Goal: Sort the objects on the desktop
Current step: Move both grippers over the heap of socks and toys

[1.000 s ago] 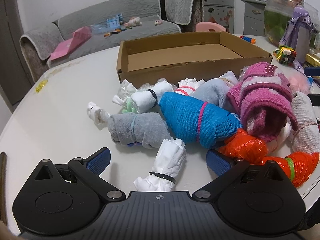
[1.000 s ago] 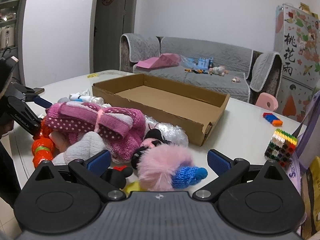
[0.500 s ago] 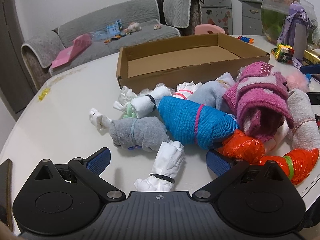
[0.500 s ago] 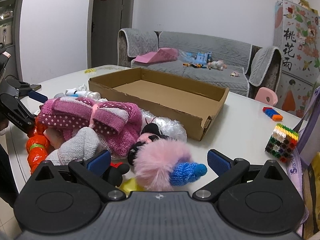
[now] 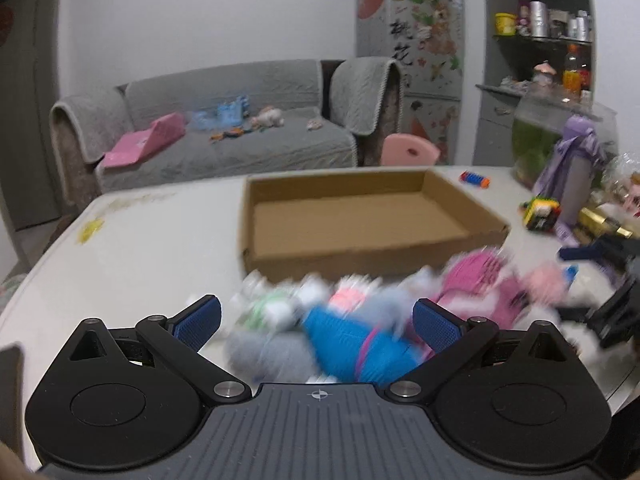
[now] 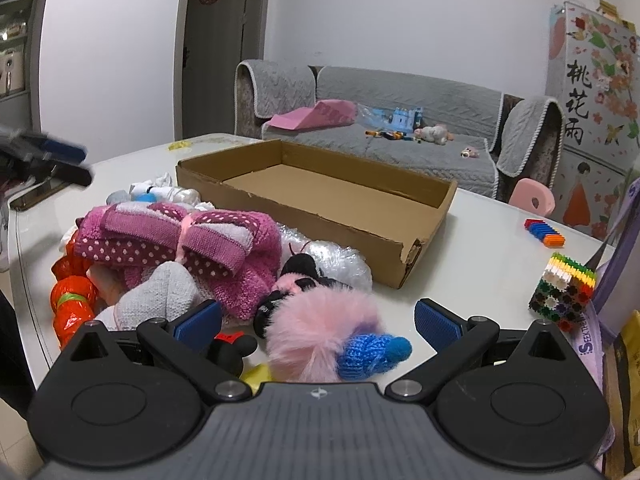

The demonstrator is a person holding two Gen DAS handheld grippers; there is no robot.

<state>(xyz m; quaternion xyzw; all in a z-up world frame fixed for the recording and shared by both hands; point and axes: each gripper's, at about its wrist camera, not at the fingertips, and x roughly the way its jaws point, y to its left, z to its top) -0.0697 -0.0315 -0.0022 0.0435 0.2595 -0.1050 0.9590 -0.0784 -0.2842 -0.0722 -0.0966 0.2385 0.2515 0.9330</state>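
Both claws are spread wide and pinch nothing: the left claw (image 5: 316,322) hangs above a blurred blue knit roll (image 5: 352,344), the right claw (image 6: 318,322) above a pink fluffy toy (image 6: 320,332). Beyond the heap of bundles, an empty cardboard box (image 6: 320,196) sits mid-bench (image 6: 460,264), toward its far edge.

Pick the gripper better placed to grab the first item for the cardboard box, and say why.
Right. The right gripper is open with the pink fluffy toy sitting between its fingers. The left gripper is open too, but its view is motion-blurred, so it looks unsettled.
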